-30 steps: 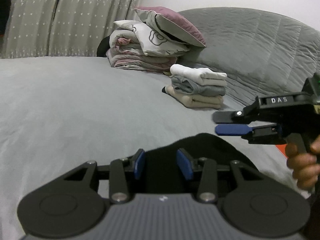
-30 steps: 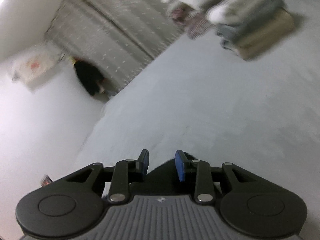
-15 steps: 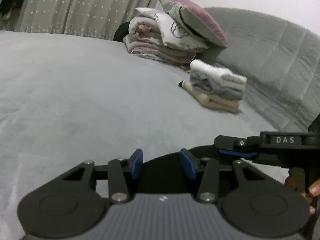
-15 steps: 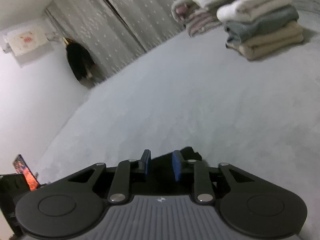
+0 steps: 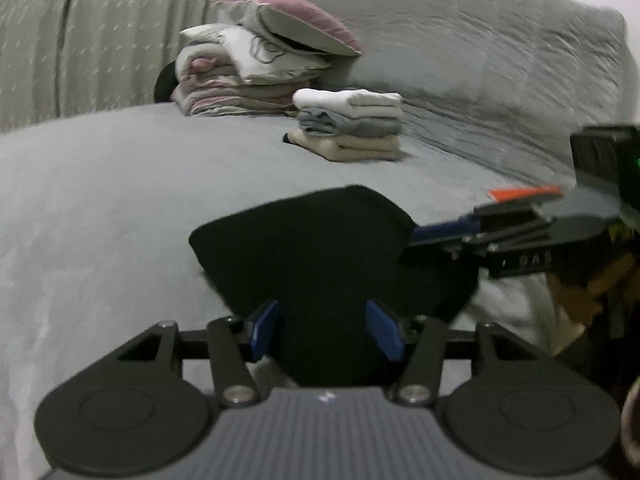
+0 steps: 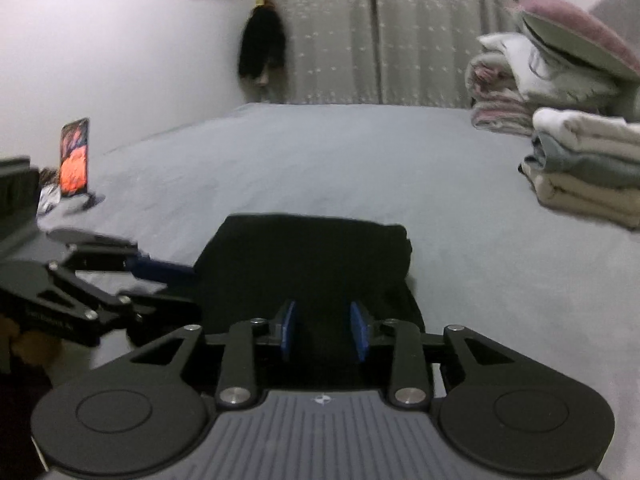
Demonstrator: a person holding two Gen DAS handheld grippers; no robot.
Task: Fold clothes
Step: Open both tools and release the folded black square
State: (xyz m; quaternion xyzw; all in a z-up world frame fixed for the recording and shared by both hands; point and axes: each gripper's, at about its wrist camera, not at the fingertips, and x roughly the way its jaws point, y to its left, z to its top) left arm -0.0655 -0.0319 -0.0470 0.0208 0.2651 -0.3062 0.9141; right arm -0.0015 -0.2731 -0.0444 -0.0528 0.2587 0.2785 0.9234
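A folded black garment (image 5: 312, 248) sits on the grey bed (image 5: 100, 184), its far edge raised a little. My left gripper (image 5: 324, 334) has its blue pads wide apart with the black cloth bunched between them, and it holds the cloth. My right gripper (image 5: 424, 242) reaches in from the right, fingertips at the garment's right edge. In the right wrist view the garment (image 6: 304, 256) fills the gap of the right gripper (image 6: 323, 330), whose fingers stand apart. The left gripper (image 6: 164, 284) comes in at the garment's left edge.
A stack of three folded clothes (image 5: 352, 124) lies farther up the bed, with a pile of bedding and a pink pillow (image 5: 256, 68) behind it. A grey padded headboard (image 5: 480, 60) stands at the back right. A lit phone (image 6: 74, 156) is propped at the bed's left edge.
The right gripper has swung in from off to the right and now meets the garment's right edge. The left gripper has kept the black cloth between its fingers while tilting.
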